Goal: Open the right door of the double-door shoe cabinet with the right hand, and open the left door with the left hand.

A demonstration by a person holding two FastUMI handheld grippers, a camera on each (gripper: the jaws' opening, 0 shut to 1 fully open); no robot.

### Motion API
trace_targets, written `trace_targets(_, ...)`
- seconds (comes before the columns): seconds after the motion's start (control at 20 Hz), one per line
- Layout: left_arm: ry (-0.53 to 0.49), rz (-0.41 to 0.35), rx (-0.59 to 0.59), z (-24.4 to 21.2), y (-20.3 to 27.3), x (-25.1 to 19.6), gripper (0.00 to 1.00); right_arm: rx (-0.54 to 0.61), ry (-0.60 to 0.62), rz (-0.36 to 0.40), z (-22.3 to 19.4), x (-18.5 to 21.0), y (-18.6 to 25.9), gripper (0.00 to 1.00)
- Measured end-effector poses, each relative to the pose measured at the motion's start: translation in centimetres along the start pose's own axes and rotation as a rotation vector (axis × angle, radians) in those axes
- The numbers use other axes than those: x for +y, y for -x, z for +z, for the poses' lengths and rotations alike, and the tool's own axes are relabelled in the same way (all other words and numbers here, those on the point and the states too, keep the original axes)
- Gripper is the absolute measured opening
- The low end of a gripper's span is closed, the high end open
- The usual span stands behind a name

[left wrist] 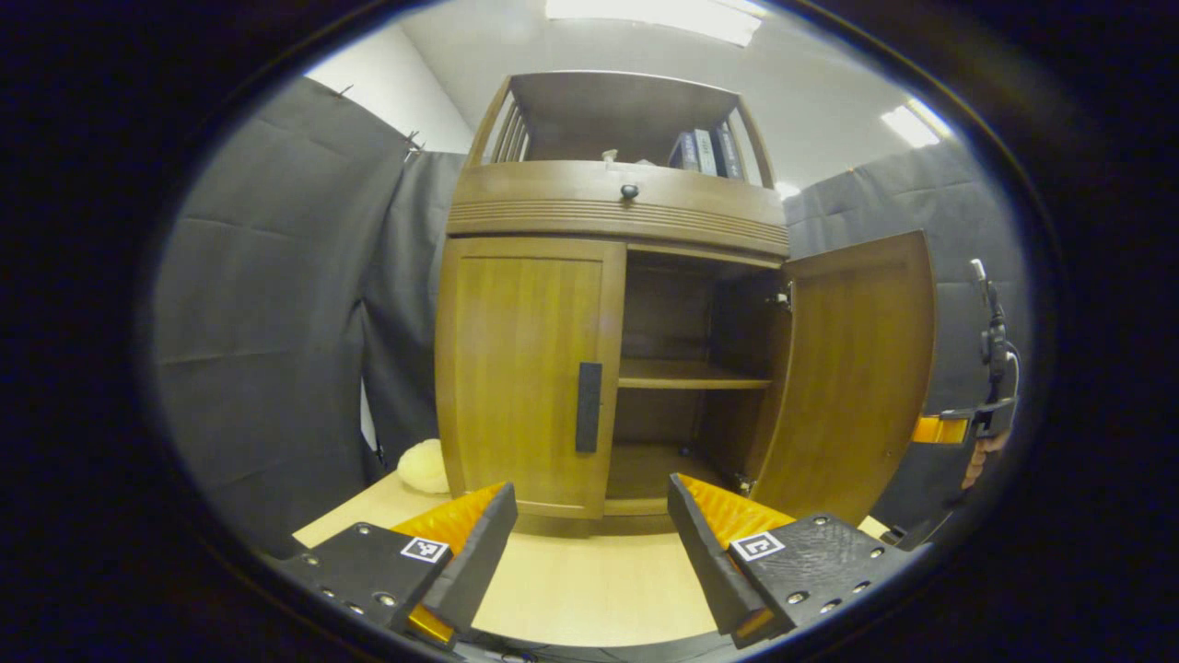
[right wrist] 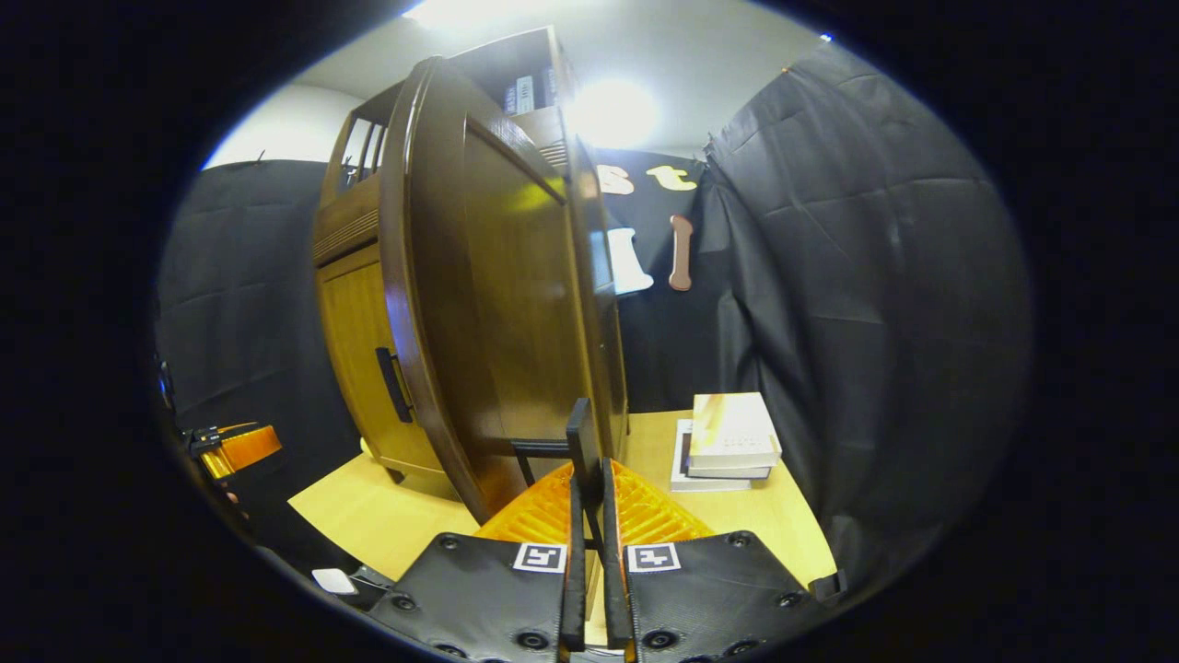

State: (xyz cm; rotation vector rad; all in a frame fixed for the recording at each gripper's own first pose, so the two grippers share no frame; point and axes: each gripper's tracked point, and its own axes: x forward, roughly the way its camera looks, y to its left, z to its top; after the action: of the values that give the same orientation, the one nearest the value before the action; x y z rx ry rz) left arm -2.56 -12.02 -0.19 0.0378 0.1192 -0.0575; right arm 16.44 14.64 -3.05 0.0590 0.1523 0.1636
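- Landmark: shoe cabinet (left wrist: 626,212), standing on a light wooden table (left wrist: 589,580). All places below are given relative to it.
- Left of the cabinet: dark cloth wall; a pale fluffy object (left wrist: 422,466) lies on the table just beside the cabinet's lower left corner.
- Left door (left wrist: 527,368): shut, flush with the cabinet front. Its dark vertical handle (left wrist: 589,406) sits at the door's inner edge, next to the open half.
- Left gripper (left wrist: 589,543): held in front of the cabinet, apart from it, fingers spread wide with nothing between them. The handle lies roughly above the gap between the fingers.
- Right half of the cabinet: open; a shelf (left wrist: 691,372) shows inside.
- Right door (left wrist: 852,368): swung out well clear of the cabinet front.
- Right gripper (right wrist: 589,502): in the right gripper view its fingers are drawn close together on the right door's handle (right wrist: 582,440), a dark bar at the door's free edge; both fingers appear to press on it.
- Right of the cabinet: stacked books (right wrist: 729,440) on the table near the open door.
- Judgement on step: right-door half looks done or nearly done; left door not yet started.
- Judgement on next move: left gripper needs to advance to the left door's handle, close on the bar, then pull outward along the hinge arc. Right gripper can let go.
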Motion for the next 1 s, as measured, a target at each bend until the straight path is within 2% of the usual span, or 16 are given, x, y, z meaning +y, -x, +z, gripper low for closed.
trace_targets(0.05,0.0,-0.005,-0.001,0.1,-0.3,-0.2,0.95,-0.003,-0.013,0.024,0.1,0.2,0.0,0.0)
trace_targets(0.1,0.001,-0.011,-0.005,0.2,-0.6,-0.4,0.95,-0.01,-0.027,0.058,0.2,0.8,0.2,0.0)
trace_targets(0.15,0.002,-0.019,-0.004,0.1,-0.8,-0.6,0.95,-0.022,-0.024,0.075,0.4,1.1,0.1,0.06)
trace_targets(0.25,-0.003,-0.02,0.008,-0.3,-1.0,-0.7,0.95,-0.036,0.018,0.083,0.7,0.6,-0.2,0.07)
trace_targets(0.3,-0.004,-0.019,0.012,-0.4,-1.0,-0.8,0.95,-0.038,0.035,0.084,0.7,0.4,-0.2,0.11)
trace_targets(0.75,0.003,-0.015,0.021,-0.5,-1.4,-0.8,0.95,-0.022,0.013,0.092,0.2,0.7,1.2,0.1)
trace_targets(0.8,0.004,-0.014,0.022,-0.4,-1.5,-0.9,0.95,-0.025,0.005,0.091,0.2,0.7,1.8,0.09)
trace_targets(0.85,0.001,-0.01,0.024,-0.5,-1.7,-0.8,0.95,-0.033,-0.003,0.083,0.4,0.5,2.1,0.0)
trace_targets(0.9,-0.002,-0.007,0.024,-0.4,-1.8,-0.7,0.95,-0.036,-0.006,0.073,0.5,0.3,2.4,0.0)
trace_targets(0.95,0.001,-0.008,0.025,-0.4,-2.1,-0.7,0.95,-0.032,0.001,0.056,0.5,-0.3,2.6,0.07)
trace_targets(1.0,0.01,-0.012,0.025,-0.4,-2.2,-0.8,0.95,-0.032,0.01,0.034,0.3,-0.9,2.8,0.07)
